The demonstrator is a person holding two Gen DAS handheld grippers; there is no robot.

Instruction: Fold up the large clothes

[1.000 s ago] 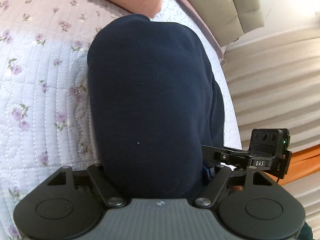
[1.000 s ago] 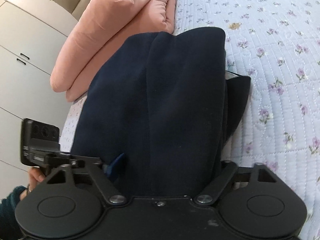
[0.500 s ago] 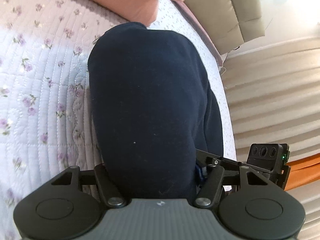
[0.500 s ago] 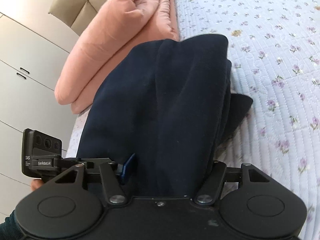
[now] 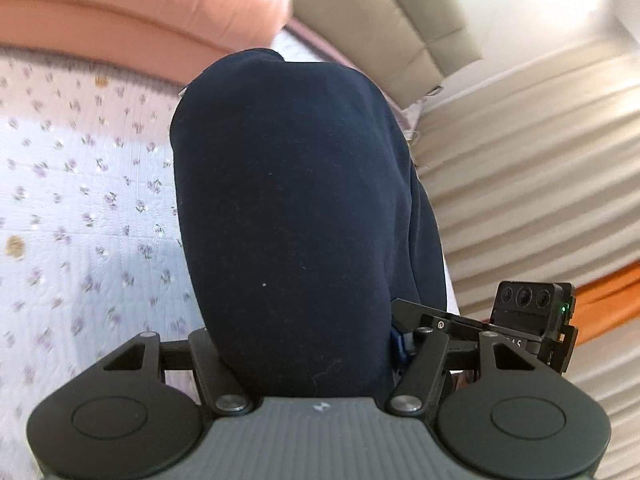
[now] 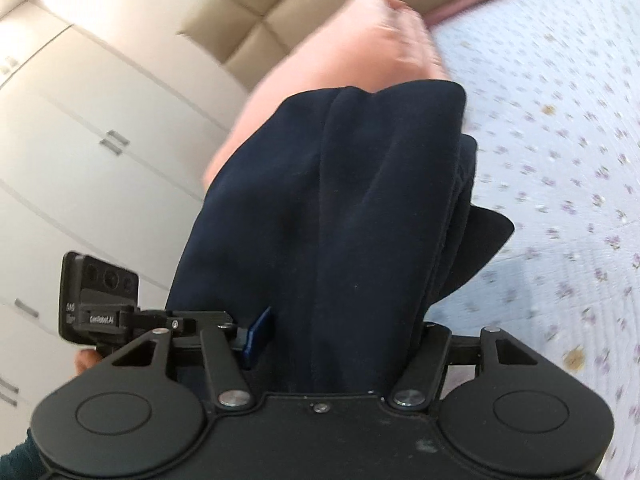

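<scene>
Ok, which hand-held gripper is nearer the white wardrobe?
Left. The left hand-held gripper lies between the wardrobe and the right hand-held gripper, which grips the side of the navy garment away from it.

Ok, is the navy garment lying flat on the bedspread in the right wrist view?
No, the navy garment hangs bunched in thick folds from the right tool, above the floral bedspread.
</scene>
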